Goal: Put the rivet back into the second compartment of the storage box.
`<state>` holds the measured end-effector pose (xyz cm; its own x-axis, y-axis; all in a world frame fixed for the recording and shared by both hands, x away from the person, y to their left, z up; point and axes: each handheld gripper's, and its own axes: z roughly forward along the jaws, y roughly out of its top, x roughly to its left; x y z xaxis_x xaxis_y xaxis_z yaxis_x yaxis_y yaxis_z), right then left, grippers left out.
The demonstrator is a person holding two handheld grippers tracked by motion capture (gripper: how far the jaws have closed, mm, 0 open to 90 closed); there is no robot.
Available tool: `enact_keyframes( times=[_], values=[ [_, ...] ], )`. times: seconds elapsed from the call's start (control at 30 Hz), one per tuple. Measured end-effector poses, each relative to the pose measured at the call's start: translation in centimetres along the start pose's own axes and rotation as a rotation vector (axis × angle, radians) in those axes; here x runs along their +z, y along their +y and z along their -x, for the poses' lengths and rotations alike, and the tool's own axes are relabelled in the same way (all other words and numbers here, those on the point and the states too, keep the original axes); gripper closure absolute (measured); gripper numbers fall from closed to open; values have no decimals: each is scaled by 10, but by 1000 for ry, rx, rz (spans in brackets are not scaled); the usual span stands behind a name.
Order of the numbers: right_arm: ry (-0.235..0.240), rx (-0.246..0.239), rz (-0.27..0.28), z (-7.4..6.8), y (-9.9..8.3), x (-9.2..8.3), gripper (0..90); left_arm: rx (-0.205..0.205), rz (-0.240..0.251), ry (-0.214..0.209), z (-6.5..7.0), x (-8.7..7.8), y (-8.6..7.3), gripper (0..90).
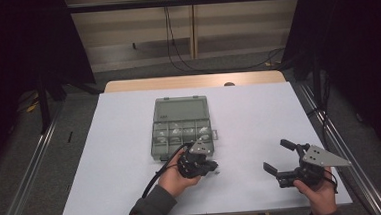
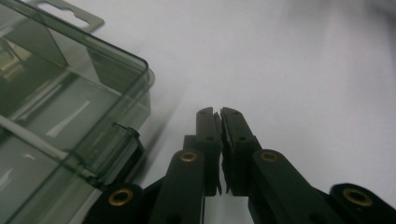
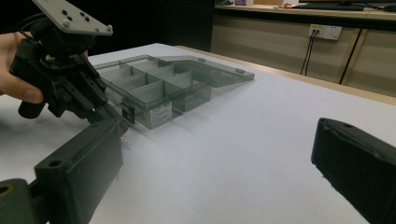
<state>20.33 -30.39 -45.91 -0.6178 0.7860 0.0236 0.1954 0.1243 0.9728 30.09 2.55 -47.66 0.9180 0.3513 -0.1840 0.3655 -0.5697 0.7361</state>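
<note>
Currently left gripper (image 1: 213, 167) has its jaws pinched nearly together, apparently on something tiny, unclear what, just beside the smoky translucent plastic organizer box (image 1: 181, 130), lid open, mid-table. Right gripper (image 1: 277, 157) gapes wide, empty, matte black.

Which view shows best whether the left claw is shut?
The left gripper view: the left claw fills the foreground, jaws pressed together beside the organizer box. The high view shows it small and dark; the right gripper view shows it side-on.
</note>
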Motion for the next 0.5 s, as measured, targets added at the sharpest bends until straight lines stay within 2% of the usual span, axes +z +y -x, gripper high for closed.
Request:
enact_keyframes(
  times=[0.03, 0.07, 0.3, 0.5],
  values=[
    [0, 3, 2, 0, 0, 0, 16, -17, 24, -9, -3, -6, 2, 863],
    [-1, 1, 0, 0, 0, 0, 16, -17, 24, -9, -3, -6, 2, 864],
    [0, 1, 0, 0, 0, 1, 16, -55, 101, 10, -14, -33, 7, 864],
    [1, 2, 1, -1, 0, 1, 16, -72, 130, 27, -20, -44, 8, 865]
  ],
)
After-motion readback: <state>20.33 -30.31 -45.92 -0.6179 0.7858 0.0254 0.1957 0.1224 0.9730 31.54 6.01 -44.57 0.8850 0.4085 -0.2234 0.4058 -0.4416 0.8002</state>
